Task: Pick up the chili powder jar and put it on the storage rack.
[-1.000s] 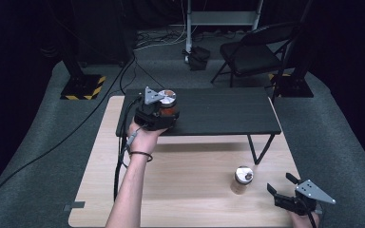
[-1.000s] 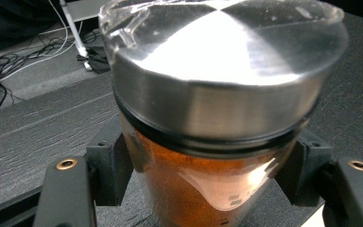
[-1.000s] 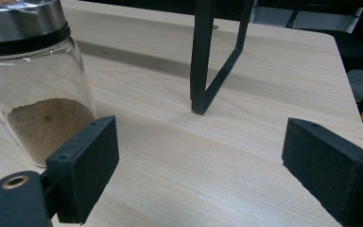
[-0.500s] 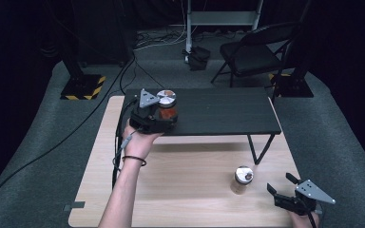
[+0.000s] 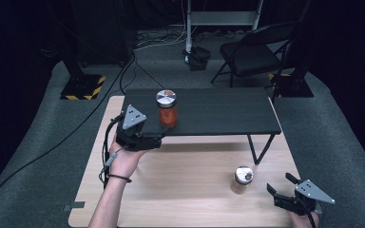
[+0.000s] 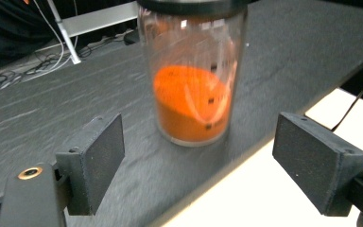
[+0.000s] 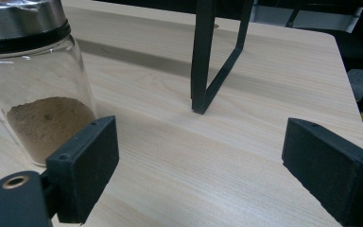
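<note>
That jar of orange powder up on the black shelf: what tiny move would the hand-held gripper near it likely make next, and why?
Probably the left hand-held gripper backs a little farther off. The jar of orange powder stands upright on the black shelf, free of the open jaws, so it looks set down. The right hand-held gripper, also open, waits beside the jar of tan powder on the wooden table.

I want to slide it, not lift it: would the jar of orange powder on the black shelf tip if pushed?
Probably, if pushed high: the jar looks taller than wide, with a metal lid up top. Its powder sits low, under half full, which should steady it. Smooth glass may slip between the left gripper's open jaws.
</note>
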Demonstrator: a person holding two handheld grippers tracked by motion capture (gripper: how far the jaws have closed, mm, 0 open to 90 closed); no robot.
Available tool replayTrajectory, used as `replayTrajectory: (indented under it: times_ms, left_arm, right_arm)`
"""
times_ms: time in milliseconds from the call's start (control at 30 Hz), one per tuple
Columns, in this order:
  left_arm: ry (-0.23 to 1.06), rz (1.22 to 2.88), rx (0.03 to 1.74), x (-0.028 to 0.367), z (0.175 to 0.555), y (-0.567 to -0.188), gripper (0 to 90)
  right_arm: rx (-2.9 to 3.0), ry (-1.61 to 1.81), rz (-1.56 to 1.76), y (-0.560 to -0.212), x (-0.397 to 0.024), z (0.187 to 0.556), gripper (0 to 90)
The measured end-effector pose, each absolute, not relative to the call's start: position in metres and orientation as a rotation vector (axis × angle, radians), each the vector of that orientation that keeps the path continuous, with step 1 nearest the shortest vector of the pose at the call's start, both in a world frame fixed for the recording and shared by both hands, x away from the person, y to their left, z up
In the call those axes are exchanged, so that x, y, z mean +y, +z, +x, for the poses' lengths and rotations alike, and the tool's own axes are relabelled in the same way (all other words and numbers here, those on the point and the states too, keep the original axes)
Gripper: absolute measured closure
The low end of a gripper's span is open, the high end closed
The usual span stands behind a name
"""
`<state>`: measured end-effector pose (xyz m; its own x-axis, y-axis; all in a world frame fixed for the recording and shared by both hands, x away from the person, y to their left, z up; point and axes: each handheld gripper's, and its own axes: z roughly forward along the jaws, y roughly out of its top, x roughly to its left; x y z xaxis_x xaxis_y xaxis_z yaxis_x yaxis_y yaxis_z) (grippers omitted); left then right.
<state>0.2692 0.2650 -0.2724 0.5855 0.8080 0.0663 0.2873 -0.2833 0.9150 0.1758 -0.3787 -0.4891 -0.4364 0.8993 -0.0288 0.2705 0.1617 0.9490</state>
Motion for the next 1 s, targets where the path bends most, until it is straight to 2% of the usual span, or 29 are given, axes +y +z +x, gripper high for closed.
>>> replayTrajectory:
  times_ms: [500,1000]
  left_arm:
    - [0.666,1.865,0.810,0.292,0.233,-0.318,15.9]
    - [0.637,1.851,0.896,0.311,0.218,-0.386,15.7]
  right_arm:
    - [1.818,1.283,1.109,-0.489,-0.378,0.175,10.9]
    - [1.816,1.285,1.108,-0.489,-0.378,0.175,10.8]
